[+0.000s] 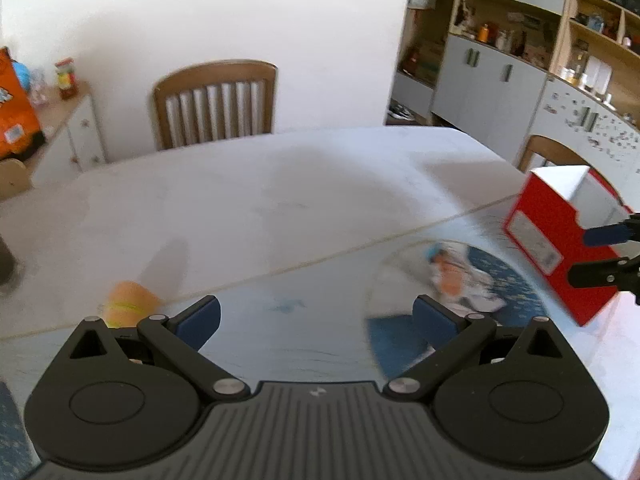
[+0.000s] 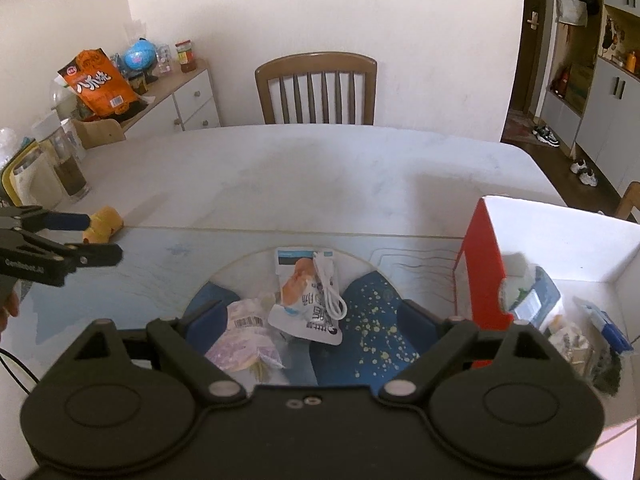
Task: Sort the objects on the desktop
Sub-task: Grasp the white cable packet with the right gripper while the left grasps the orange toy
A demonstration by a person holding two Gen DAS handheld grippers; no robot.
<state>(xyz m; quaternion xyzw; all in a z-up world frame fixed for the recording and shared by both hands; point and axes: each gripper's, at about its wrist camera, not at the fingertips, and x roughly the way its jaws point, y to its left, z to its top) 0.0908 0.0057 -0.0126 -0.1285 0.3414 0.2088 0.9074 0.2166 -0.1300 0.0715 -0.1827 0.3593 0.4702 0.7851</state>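
Left hand-held gripper (image 1: 316, 316) wide, empty, near yellow toy (image 2: 102, 224) on tabletop (image 2: 280, 172). Right hand-held gripper (image 2: 316, 316) wide, empty, over snack packets (image 2: 308, 304); red box (image 2: 484, 264) to the right.

The left wrist view is smeared by motion: the snack packet (image 1: 460, 276) on the mat at centre right is a blur of orange and white, its print unreadable. The yellow toy (image 1: 128, 304) at lower left is half hidden behind the gripper body. The red box (image 1: 560, 248) runs off the right edge. In the right wrist view, the box's contents (image 2: 560, 320) at lower right are jumbled, partly masked, and hard to name.
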